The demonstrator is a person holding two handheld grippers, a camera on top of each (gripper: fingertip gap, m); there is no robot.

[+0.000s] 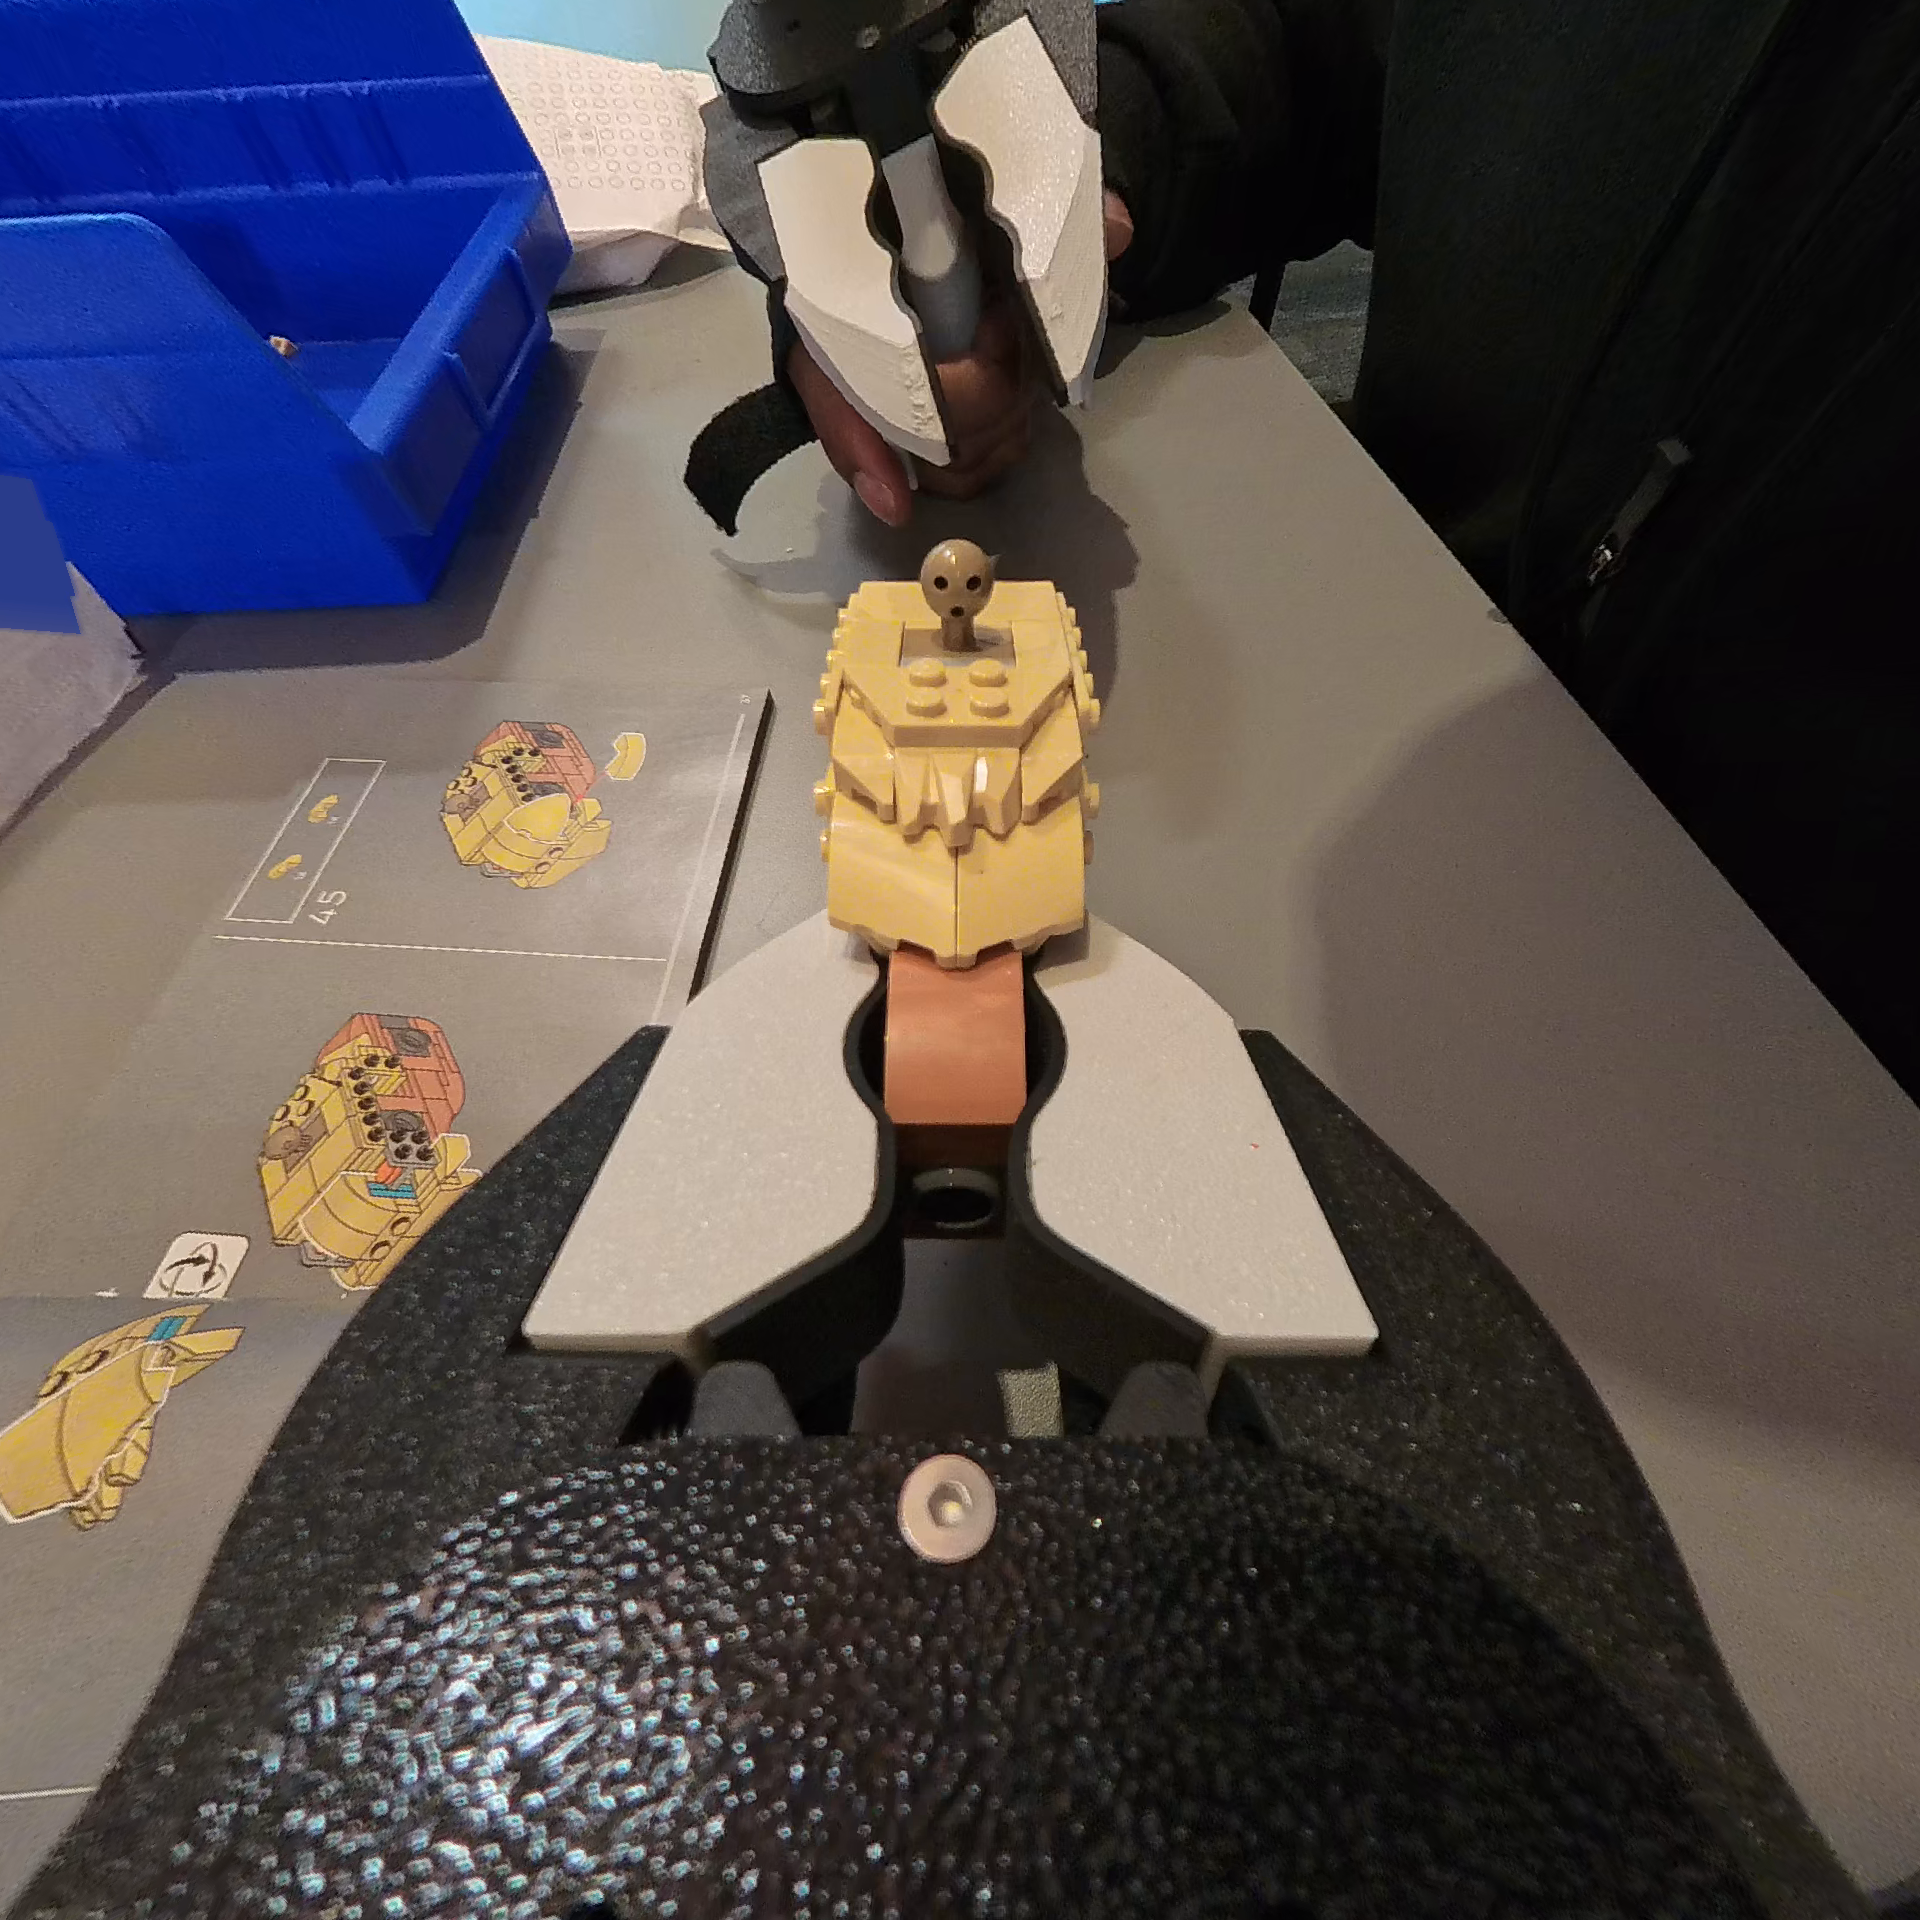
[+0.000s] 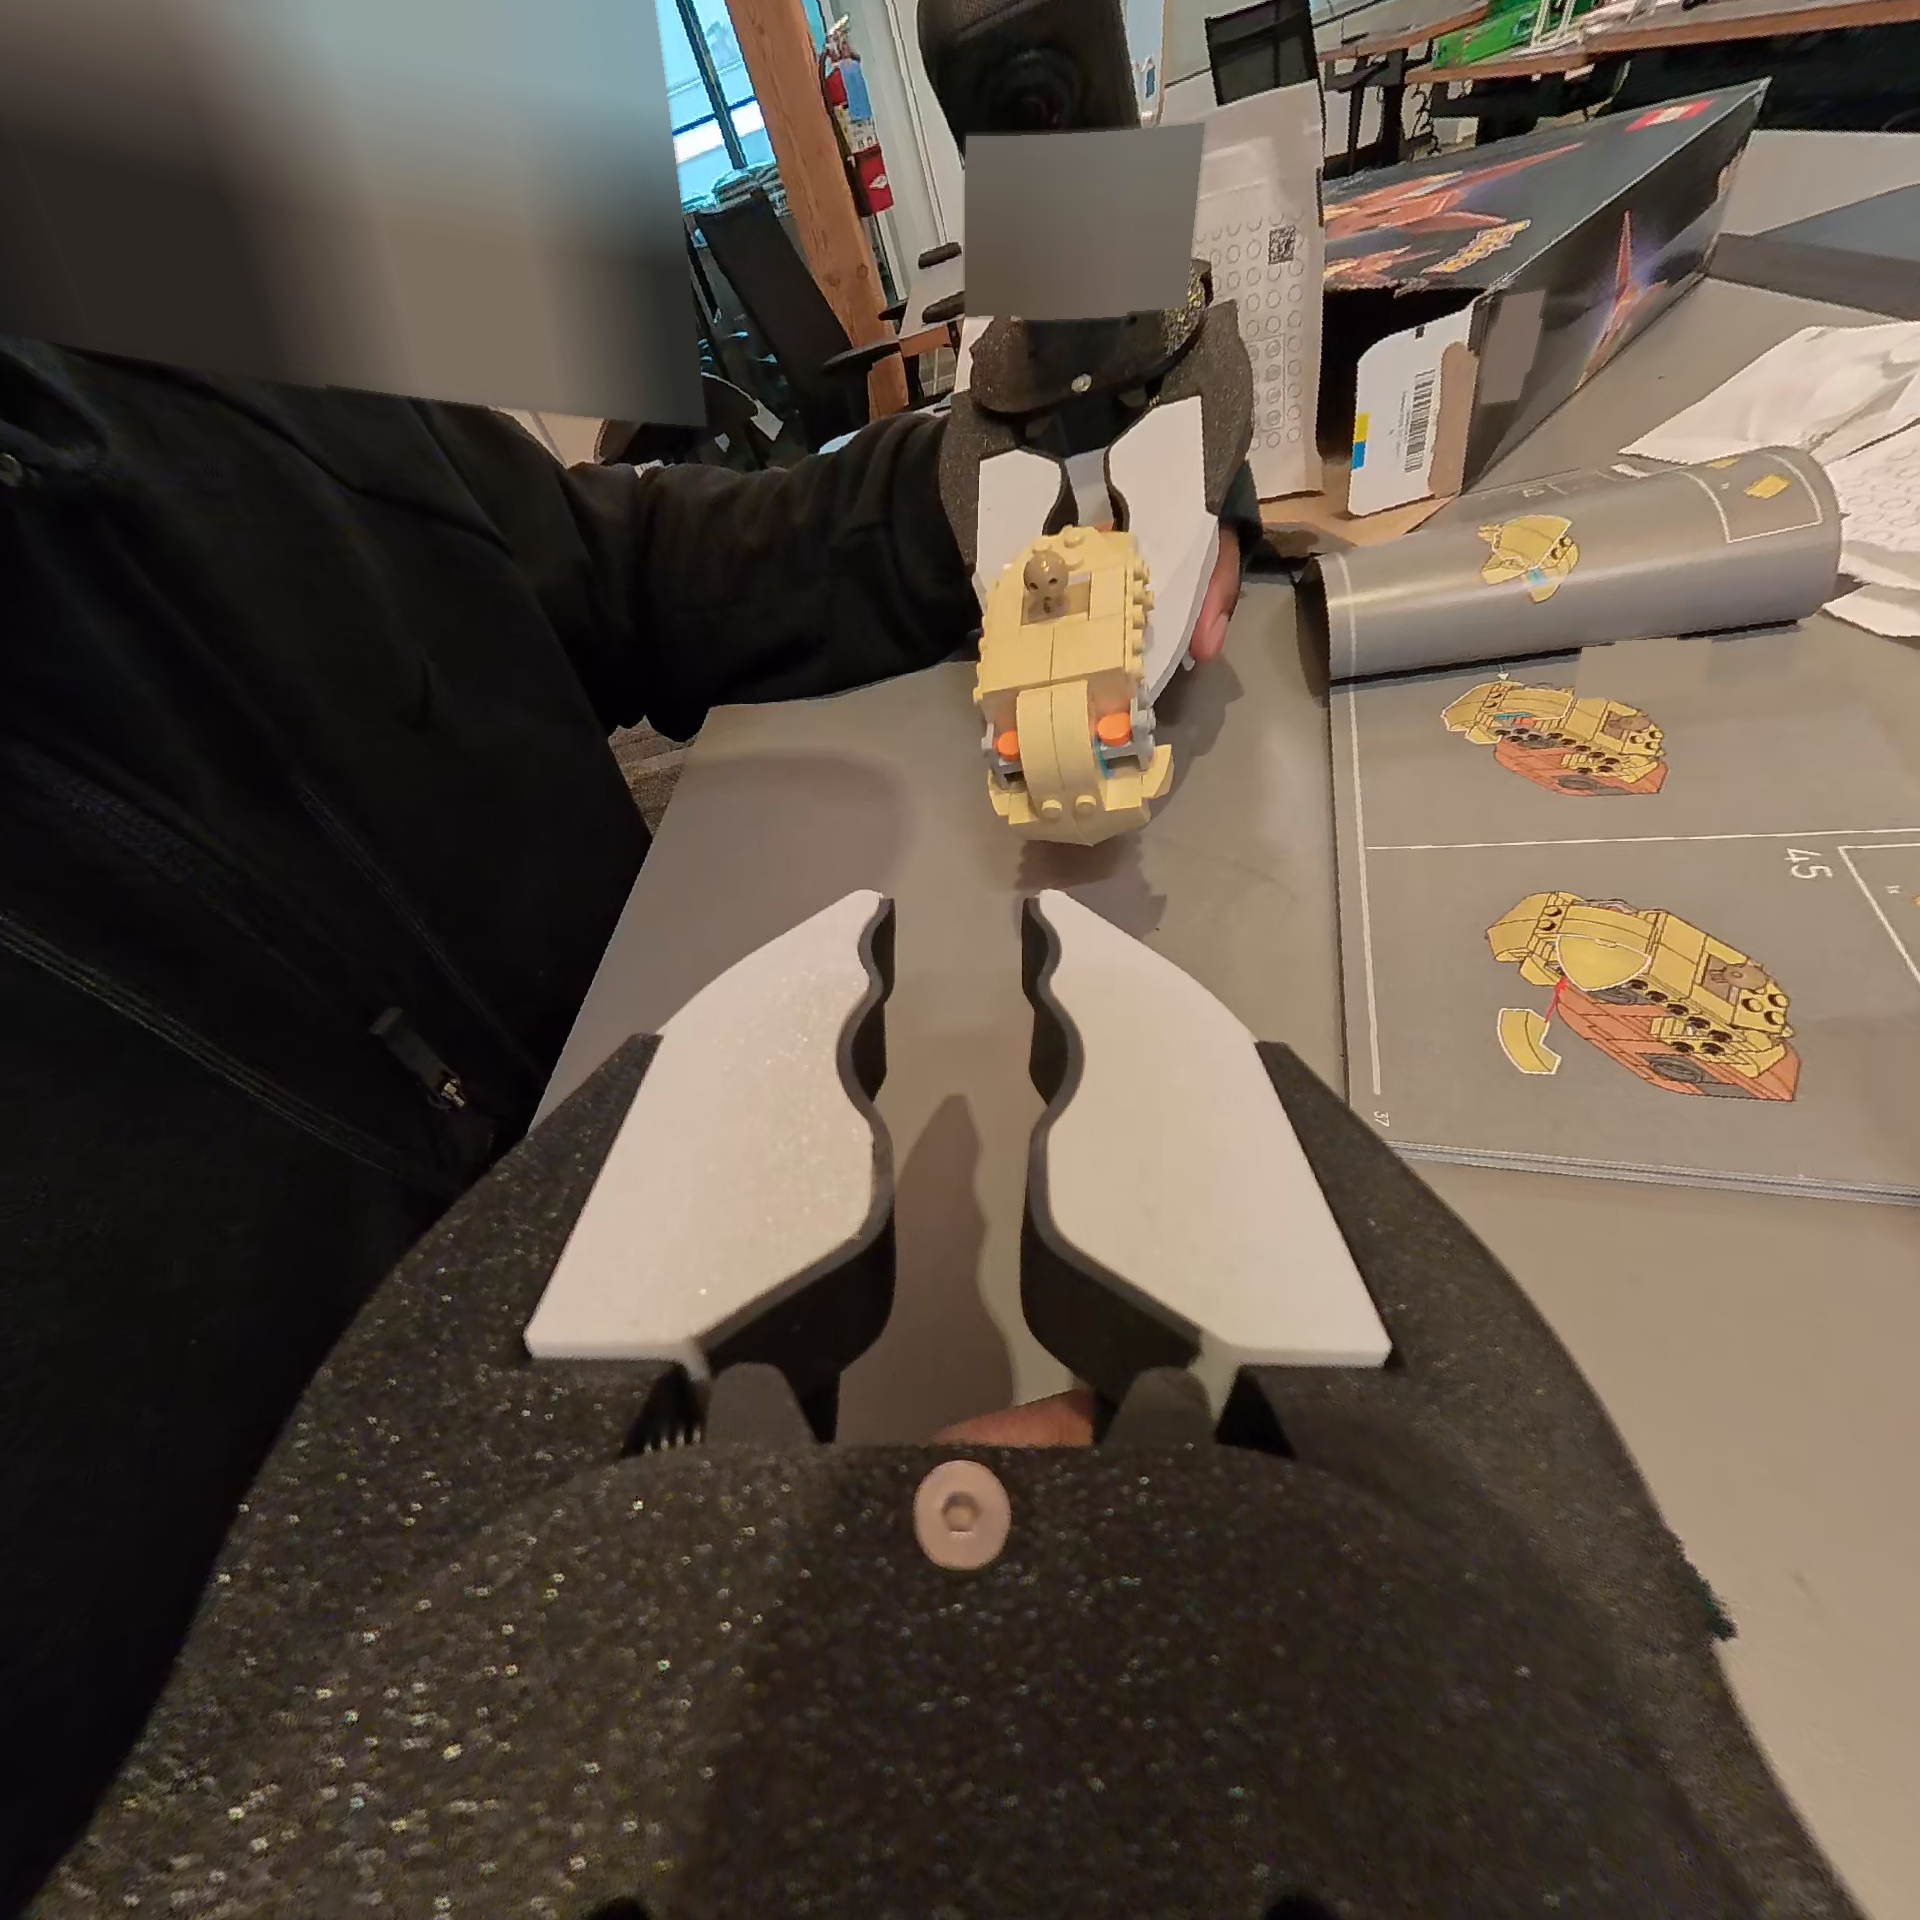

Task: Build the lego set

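On a grey table (image 2: 1455, 1351), nearest, the left gripper (image 1: 956, 966) pinching the brown tail of a tan brick model (image 1: 956, 790). Just beyond, the right gripper (image 2: 956, 904), fingers spread over bare tabletop. Alongside, an open instruction booklet (image 1: 416, 935); farther back, a blue bin (image 1: 260, 312).

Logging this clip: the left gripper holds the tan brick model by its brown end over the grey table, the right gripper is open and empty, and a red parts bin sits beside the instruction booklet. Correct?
One slip: the parts bin is blue, not red, as the left wrist view shows. The rest stands: left gripper holds the tan brick model by its brown end; right gripper open and empty.
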